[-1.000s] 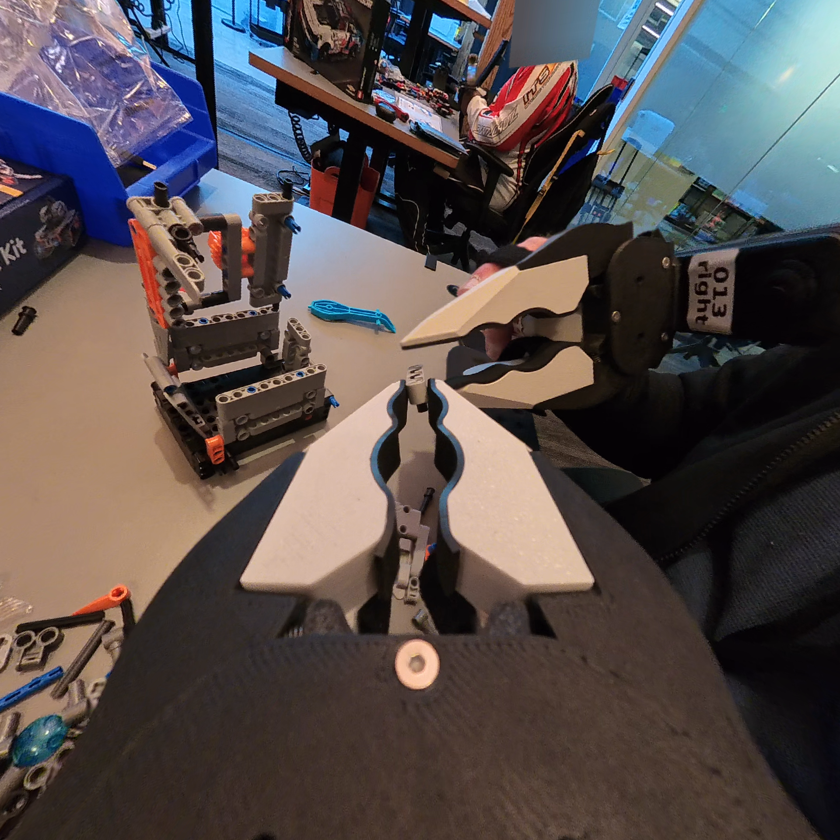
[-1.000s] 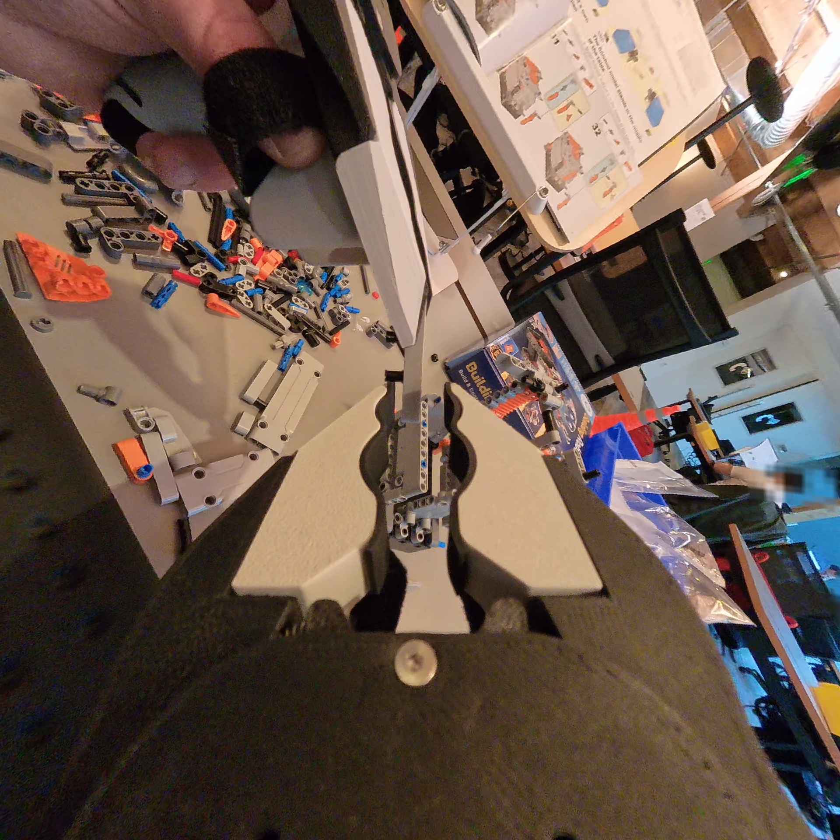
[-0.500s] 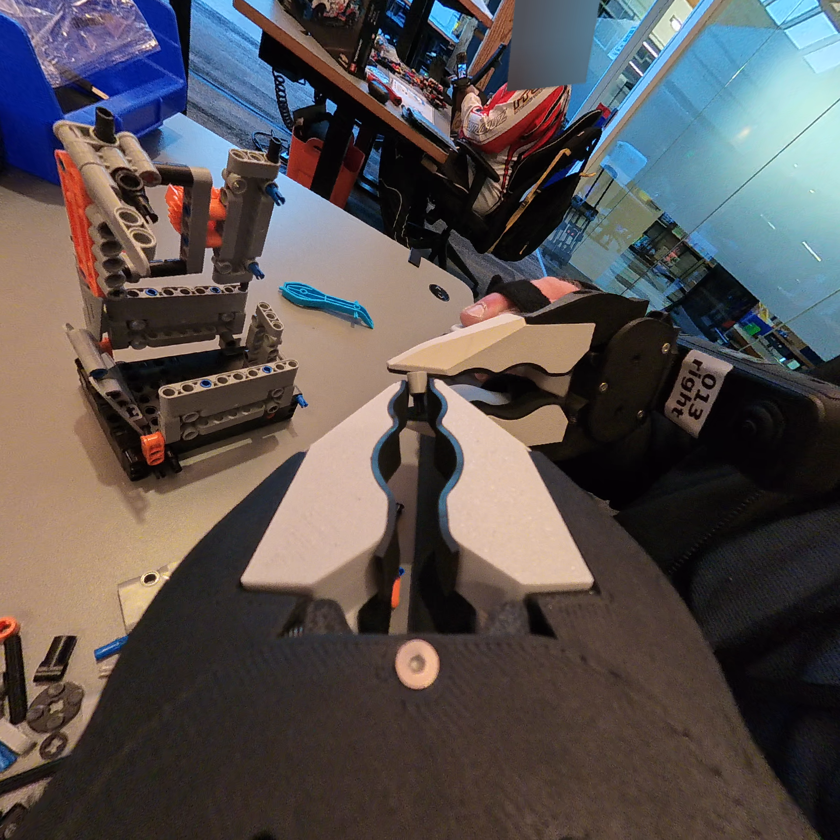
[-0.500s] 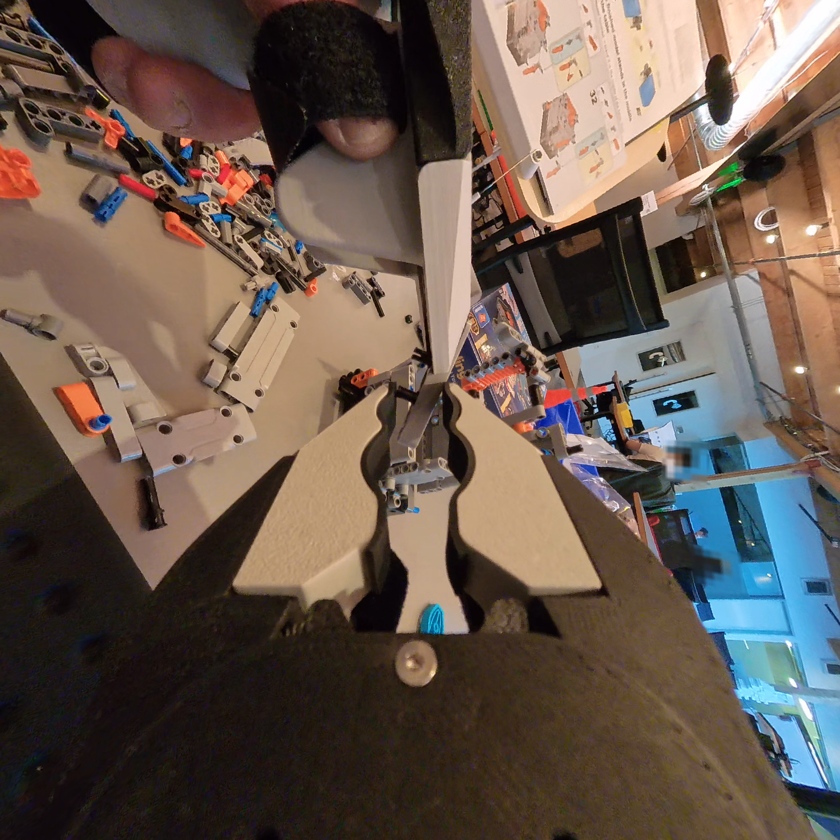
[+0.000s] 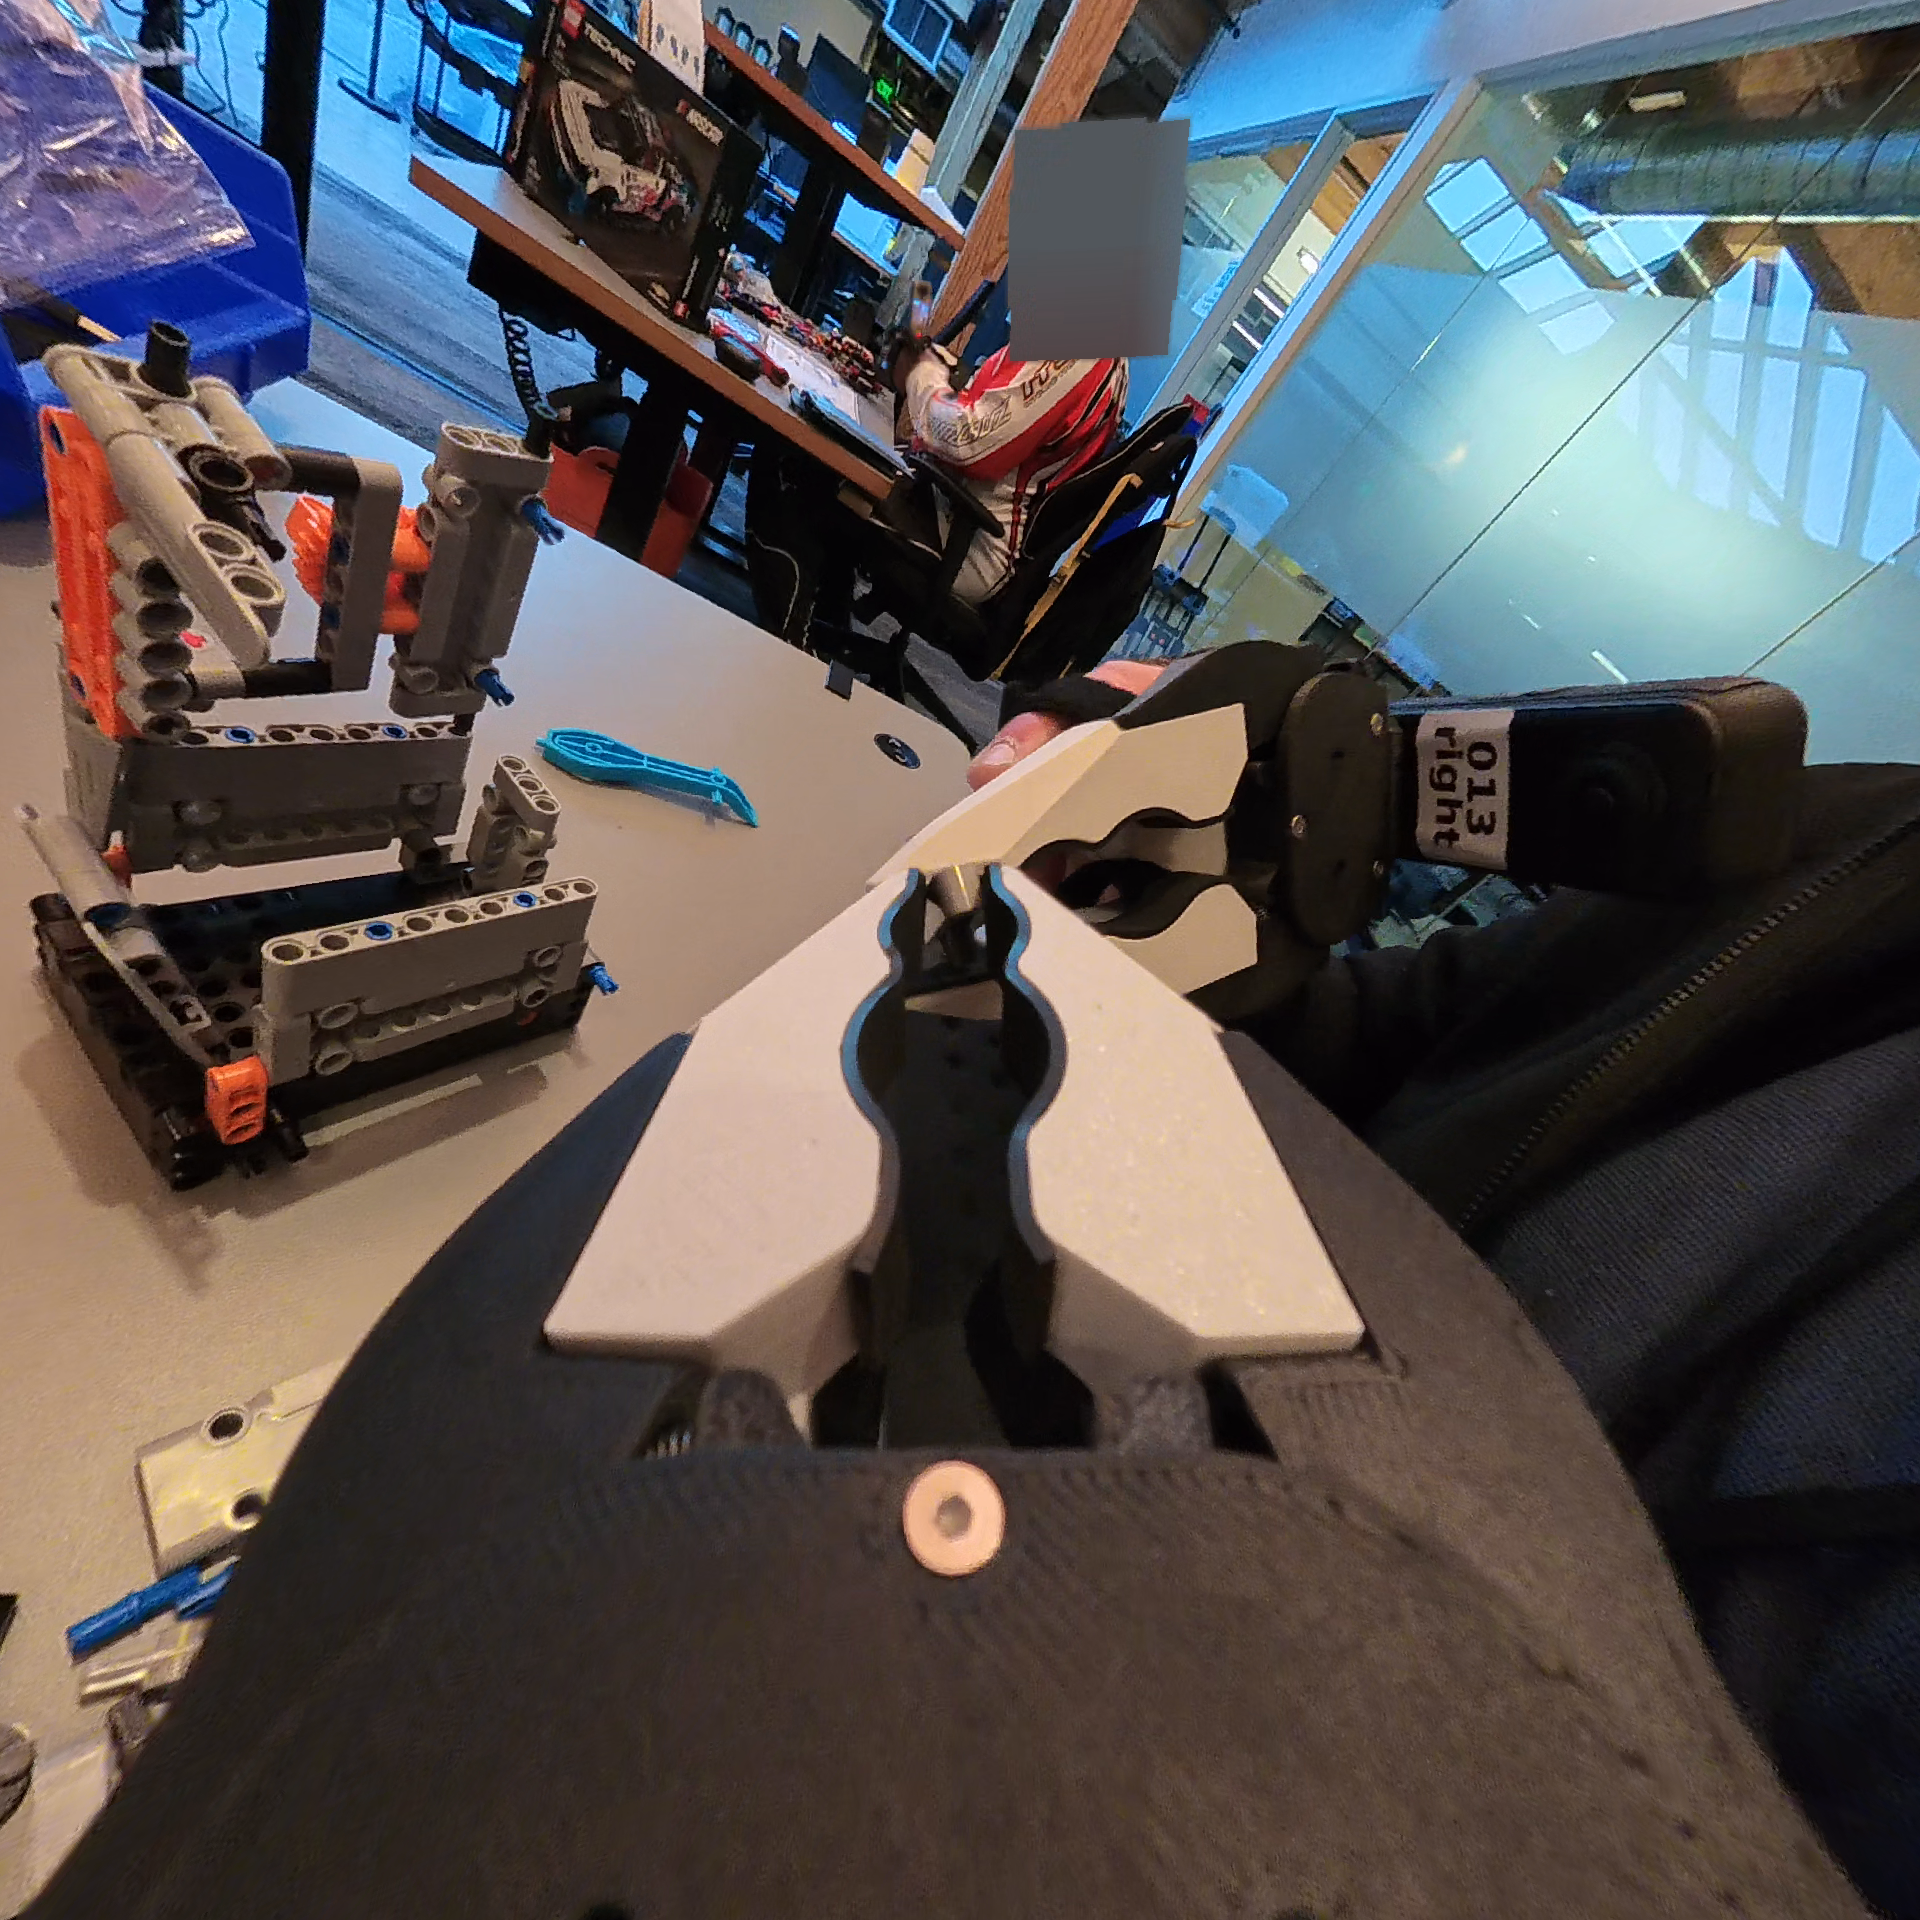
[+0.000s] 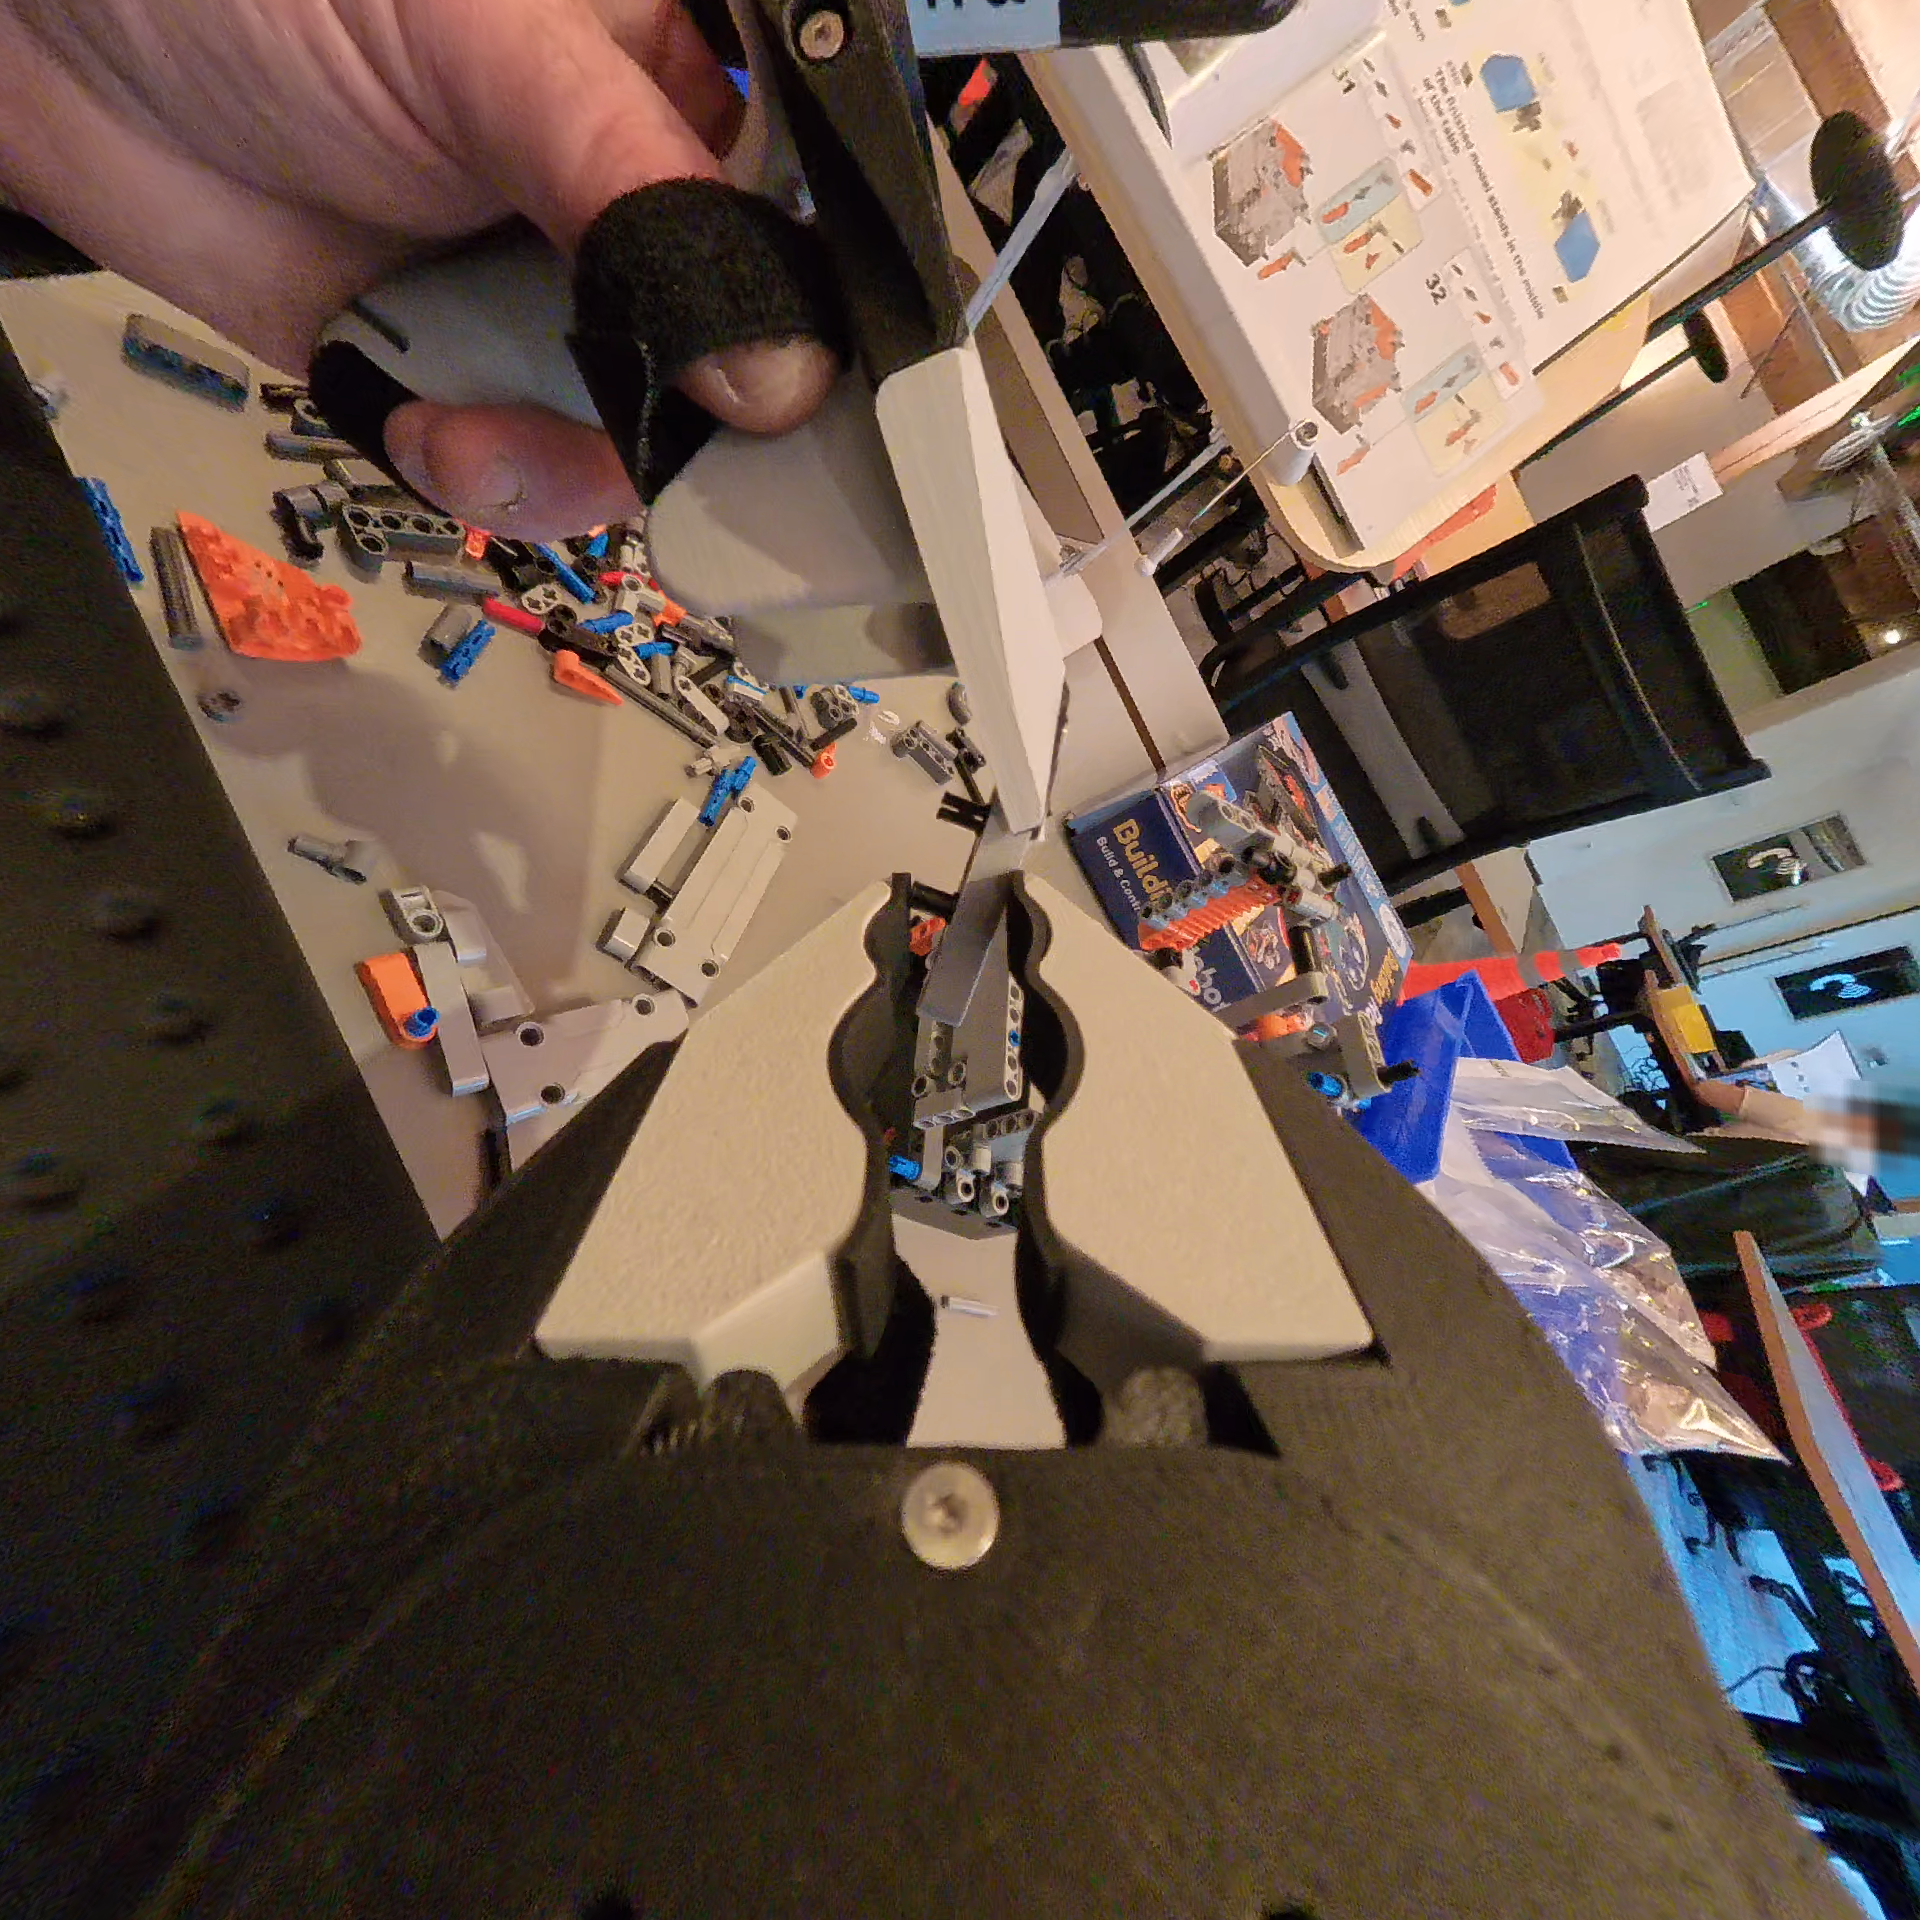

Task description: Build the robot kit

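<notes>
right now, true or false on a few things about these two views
1. The left gripper pinches a small grey piece at its tips. True.
2. The turquoise tool is held in a gripper. False: it lies on the table.
3. The brick model stands on the table. True.
4. The right gripper is far from the left one. False: their tips meet.
5. Loose parts are sorted in a tray. False: scattered on the table.
</notes>
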Tool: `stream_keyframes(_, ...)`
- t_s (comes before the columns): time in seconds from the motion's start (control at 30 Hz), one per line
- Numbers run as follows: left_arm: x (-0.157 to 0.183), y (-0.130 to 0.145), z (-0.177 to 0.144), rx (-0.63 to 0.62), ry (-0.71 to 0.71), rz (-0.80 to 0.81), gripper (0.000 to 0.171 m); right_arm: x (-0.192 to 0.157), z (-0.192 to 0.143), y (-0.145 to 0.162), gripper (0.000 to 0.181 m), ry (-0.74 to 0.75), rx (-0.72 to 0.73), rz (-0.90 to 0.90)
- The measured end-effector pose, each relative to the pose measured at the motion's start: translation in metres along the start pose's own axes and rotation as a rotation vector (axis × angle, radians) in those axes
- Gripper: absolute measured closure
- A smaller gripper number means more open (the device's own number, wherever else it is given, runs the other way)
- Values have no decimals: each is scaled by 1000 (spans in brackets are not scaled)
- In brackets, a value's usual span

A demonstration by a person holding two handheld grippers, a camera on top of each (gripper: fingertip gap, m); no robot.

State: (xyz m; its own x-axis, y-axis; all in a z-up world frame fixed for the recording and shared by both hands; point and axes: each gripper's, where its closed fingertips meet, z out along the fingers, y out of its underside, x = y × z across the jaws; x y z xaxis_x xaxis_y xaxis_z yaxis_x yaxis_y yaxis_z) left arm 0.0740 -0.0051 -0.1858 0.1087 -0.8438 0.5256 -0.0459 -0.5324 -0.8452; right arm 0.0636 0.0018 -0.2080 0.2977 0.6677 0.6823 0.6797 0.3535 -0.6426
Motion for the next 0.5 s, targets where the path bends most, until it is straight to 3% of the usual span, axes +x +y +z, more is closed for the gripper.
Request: stream_keyframes(0.5,0,-5,-13,69,2,41,164,-4,4,-9,165,-111,60,119)
